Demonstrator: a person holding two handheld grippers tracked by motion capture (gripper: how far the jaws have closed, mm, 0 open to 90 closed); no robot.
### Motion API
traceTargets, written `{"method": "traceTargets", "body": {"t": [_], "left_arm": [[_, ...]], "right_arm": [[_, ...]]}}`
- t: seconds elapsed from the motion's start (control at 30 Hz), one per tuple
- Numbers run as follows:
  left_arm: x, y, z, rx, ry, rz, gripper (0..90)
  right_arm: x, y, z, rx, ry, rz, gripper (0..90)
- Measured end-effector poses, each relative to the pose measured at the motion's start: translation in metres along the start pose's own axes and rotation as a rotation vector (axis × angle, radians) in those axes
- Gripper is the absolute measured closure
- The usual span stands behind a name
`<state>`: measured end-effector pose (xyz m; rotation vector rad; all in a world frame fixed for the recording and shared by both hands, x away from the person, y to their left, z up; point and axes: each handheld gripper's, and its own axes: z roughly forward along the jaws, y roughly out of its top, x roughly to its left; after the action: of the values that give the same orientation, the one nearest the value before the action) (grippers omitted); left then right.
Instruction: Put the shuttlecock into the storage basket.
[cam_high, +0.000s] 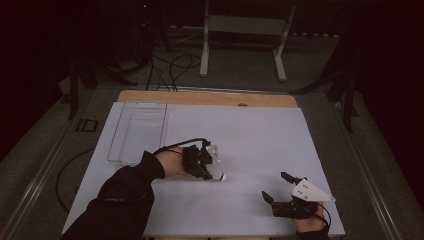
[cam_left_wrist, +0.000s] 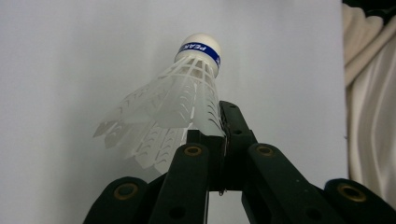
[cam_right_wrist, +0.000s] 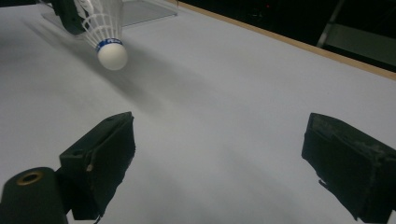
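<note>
Gripping tools first: my left gripper (cam_high: 212, 169) pinches the shuttlecock (cam_left_wrist: 180, 105) by its skirt edge, cork pointing away, clear of the white table (cam_high: 250, 135), probably bound for the clear tray (cam_high: 137, 131). Spread and empty, my right gripper (cam_right_wrist: 217, 154) waits near the front edge. From the left gripper view I read the cork's blue band; the high view gives a white speck.

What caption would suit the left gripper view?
The left gripper, jaws shut, pinches the skirt of a white shuttlecock above the pale table.
</note>
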<state>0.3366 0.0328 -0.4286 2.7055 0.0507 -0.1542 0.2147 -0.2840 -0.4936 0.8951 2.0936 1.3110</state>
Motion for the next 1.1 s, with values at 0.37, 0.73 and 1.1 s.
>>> {"method": "traceTargets", "body": {"t": [0.37, 0.73, 1.1], "left_arm": [[-0.004, 0.005, -0.023, -0.02, 0.022, 0.026, 90.0], [-0.005, 0.001, -0.045, -0.047, 0.027, 0.024, 90.0], [-0.005, -0.004, -0.067, -0.056, 0.057, 0.029, 90.0]], "right_arm": [[0.0, 0.0, 0.0, 0.002, 0.001, 0.002, 9.4], [0.001, 0.0, 0.0, 0.004, 0.003, 0.001, 9.4], [0.001, 0.0, 0.0, 0.004, 0.001, 0.004, 9.4]]}}
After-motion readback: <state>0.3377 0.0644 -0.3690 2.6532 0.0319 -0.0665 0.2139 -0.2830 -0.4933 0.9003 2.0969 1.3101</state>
